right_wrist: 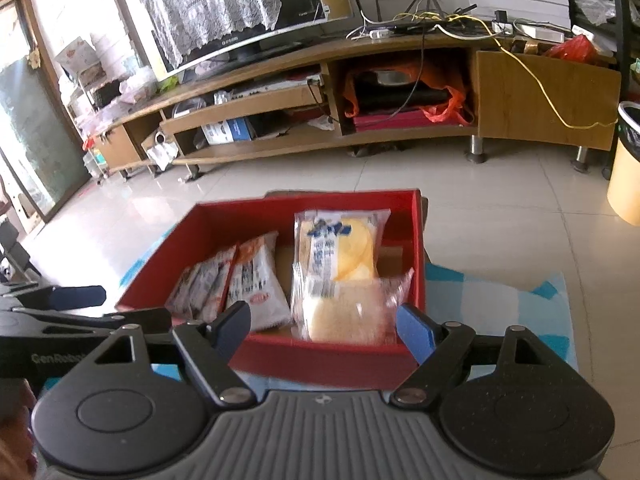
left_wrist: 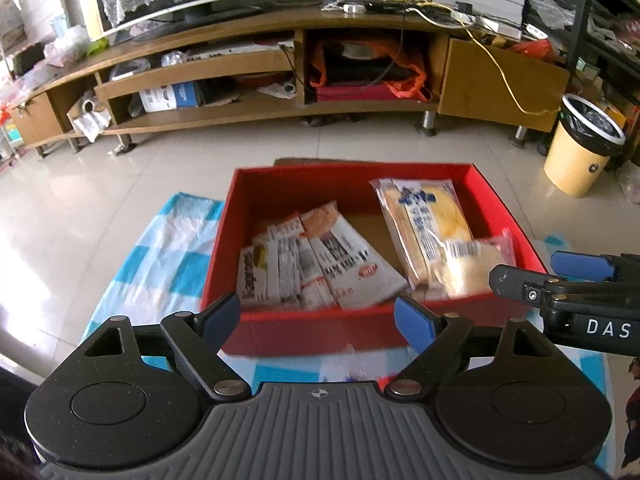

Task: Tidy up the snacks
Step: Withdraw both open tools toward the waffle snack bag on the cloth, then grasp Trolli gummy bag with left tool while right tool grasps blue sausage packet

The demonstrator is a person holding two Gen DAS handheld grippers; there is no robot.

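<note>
A rigid red box [left_wrist: 320, 330] with straight cardboard walls sat on a blue-and-white checked cloth [left_wrist: 168, 248] over the desk, holding a fan of glossy white sachets [left_wrist: 316, 264] on one side and two crinkly clear-wrapped cakes [left_wrist: 428, 224] on the other, bare brown floor showing between them. The left hand-held gripper [left_wrist: 318, 318] and the right hand-held gripper [right_wrist: 324, 322] both hung spread wide and empty just outside the box's near wall. The nearest cake [right_wrist: 348, 312] was blurred, perhaps mid-motion, and the cloth's edges were cut off.
</note>
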